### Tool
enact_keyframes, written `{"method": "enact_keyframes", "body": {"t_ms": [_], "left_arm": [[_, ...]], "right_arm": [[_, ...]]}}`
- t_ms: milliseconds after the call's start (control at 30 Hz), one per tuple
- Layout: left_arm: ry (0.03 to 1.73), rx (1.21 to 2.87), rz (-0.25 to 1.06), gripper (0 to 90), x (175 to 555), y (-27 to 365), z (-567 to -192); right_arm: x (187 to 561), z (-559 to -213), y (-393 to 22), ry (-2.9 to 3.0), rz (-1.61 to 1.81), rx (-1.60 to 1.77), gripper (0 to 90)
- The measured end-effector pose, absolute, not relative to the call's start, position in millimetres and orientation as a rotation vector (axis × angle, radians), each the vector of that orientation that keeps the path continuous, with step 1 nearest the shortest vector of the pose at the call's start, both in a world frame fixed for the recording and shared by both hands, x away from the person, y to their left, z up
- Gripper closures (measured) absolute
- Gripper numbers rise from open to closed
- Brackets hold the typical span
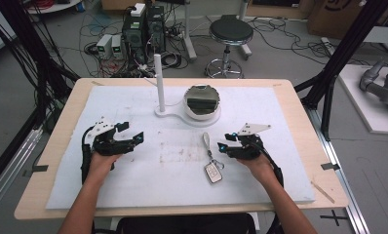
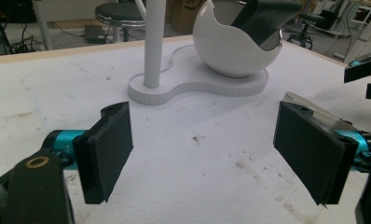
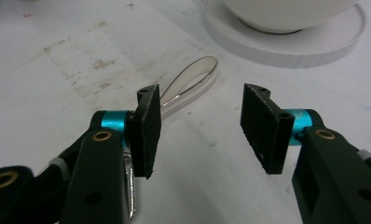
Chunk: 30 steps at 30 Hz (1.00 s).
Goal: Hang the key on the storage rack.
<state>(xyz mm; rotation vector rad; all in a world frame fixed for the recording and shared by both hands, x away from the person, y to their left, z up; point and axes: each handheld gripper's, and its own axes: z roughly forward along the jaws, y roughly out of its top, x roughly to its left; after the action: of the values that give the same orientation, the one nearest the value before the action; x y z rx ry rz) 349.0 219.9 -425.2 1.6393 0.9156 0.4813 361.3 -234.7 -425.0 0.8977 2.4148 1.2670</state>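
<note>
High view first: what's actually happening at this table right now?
A person sits at the white-covered table with a hand-held gripper in each hand, both open and holding nothing. The right hand-held gripper is just right of a car key fob with a looped strap; its jaws straddle bare mat beside the strap. The left hand-held gripper is apart from everything. Beyond them stands a white stand with a post and a bowl-shaped holder.
</note>
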Motion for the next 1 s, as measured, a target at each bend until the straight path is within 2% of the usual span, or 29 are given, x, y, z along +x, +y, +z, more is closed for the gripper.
{"method": "enact_keyframes", "body": {"t_ms": [233,333,433,533,567,1000], "left_arm": [[0.929,1.638,0.482,19.6,350,222,-426],[0.932,1.634,0.483,19.7,350,223,-425],[0.935,1.636,0.479,19.6,349,223,-426],[0.939,1.632,0.48,19.6,349,224,-426],[0.938,1.632,0.483,19.7,350,224,-426],[0.964,1.603,0.498,19.7,350,231,-424]], "right_arm": [[363,-437,-211,2.521,1.28,0.879,47.5],[363,-442,-198,2.572,1.226,0.877,50.5],[364,-447,-191,2.61,1.148,0.859,61.1],[365,-446,-191,2.619,1.143,0.859,79.7],[365,-446,-190,2.622,1.14,0.846,82.0],[367,-443,-124,2.626,1.176,0.718,82.6]]}}
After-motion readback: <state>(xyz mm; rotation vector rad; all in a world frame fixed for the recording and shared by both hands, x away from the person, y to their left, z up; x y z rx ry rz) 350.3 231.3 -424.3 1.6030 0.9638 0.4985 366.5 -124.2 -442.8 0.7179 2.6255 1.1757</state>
